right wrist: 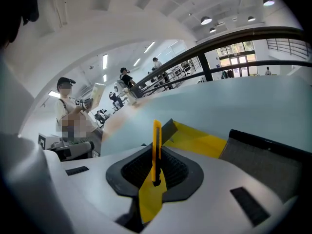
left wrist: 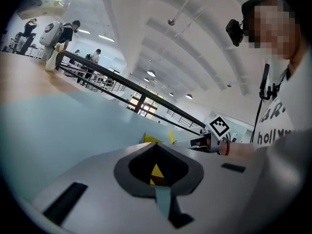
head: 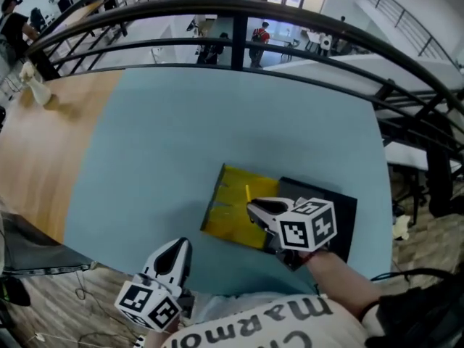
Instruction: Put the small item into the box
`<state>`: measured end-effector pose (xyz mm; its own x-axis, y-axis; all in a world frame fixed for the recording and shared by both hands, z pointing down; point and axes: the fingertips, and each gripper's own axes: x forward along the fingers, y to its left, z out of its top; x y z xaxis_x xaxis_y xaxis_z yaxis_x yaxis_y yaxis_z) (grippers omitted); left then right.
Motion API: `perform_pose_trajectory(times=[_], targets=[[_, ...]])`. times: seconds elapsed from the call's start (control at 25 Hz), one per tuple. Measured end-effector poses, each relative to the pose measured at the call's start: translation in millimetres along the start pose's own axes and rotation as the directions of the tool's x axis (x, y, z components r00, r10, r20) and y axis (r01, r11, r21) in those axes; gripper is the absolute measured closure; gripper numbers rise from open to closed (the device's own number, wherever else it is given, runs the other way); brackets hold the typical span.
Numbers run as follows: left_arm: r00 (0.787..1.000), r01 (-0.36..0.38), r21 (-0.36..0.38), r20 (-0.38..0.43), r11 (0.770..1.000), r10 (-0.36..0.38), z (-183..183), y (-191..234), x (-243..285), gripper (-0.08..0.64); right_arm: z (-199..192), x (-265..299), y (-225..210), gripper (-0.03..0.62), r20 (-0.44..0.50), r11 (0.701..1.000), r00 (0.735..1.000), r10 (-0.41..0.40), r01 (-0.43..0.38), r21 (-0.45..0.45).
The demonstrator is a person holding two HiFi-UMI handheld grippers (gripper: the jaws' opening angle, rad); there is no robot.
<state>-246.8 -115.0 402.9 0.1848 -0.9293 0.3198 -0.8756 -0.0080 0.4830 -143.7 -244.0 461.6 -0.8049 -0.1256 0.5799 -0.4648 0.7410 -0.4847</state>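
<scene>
The carrying step is nearly done. The right hand-held gripper (head: 255, 209) is clamped on a slim yellow utility knife (right wrist: 156, 140), held upright just above the open yellow box (head: 226, 212), whose black lid (head: 339, 207) lies folded back beside it on the teal tabletop (head: 159, 136). The left hand-held gripper (head: 176, 254) hangs near the tabletop's near edge, jaws together and empty. Next, I'd expect lowering the knife inside the box walls, then parting the jaws.
</scene>
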Motion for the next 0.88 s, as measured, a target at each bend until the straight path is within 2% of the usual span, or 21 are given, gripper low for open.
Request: perform_pose_trajectory(times=[0.32,0.56,0.72,0.88], targets=[[0.992,0.083,0.011,-0.094,0.996,-0.082,-6,-4,40,0.558,-3,15,-14,0.523,-0.044,0.999,0.998,-0.041,0.041,0.013],[0.973,0.161,-0.013,-0.166,0.987,-0.161,-20,-6,57,0.558,-12,16,-12,0.523,-0.080,0.996,0.993,-0.085,0.085,-0.004],[0.951,0.238,-0.030,-0.194,0.971,-0.239,-18,-2,72,0.558,-16,16,-16,0.523,-0.106,0.990,0.985,-0.133,0.138,0.040],[0.911,0.338,-0.002,-0.252,0.941,-0.327,-14,2,83,0.558,-26,20,-19,0.523,-0.124,0.966,0.973,-0.197,0.214,0.146]])
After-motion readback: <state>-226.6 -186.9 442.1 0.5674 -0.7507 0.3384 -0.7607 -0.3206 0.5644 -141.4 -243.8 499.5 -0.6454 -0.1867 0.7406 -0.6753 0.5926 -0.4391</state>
